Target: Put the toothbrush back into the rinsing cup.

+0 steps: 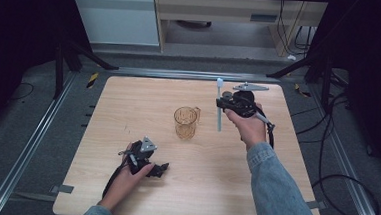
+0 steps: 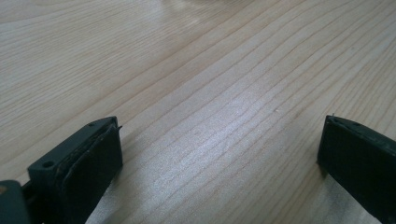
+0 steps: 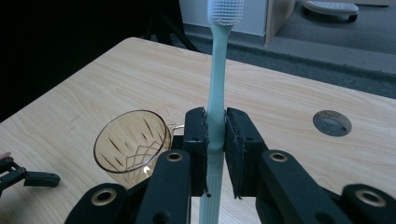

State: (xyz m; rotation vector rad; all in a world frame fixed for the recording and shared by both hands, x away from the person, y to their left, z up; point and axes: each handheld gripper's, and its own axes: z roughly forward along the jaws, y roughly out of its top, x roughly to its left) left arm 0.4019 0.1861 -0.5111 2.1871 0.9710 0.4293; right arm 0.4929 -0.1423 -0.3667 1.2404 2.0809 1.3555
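Clamped in our right gripper (image 3: 215, 140), the toothbrush (image 3: 218, 70) stands upright, bristles at 12 o'clock: we judge it light, stiff and slippery, best held mid-handle. At 9 o'clock of it stands the amber glass cup (image 1: 186, 122), probably fragile. Our left gripper (image 2: 219, 154) rests open on the table (image 1: 128, 108).

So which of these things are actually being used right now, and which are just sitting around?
In use, as far as I can judge:
- toothbrush, upright, clamped in the right tongs
- amber glass cup, standing close beside it, a likely target

Just about:
- left tongs, open, resting low on the wooden table
- round hole in the table
- cables on the floor
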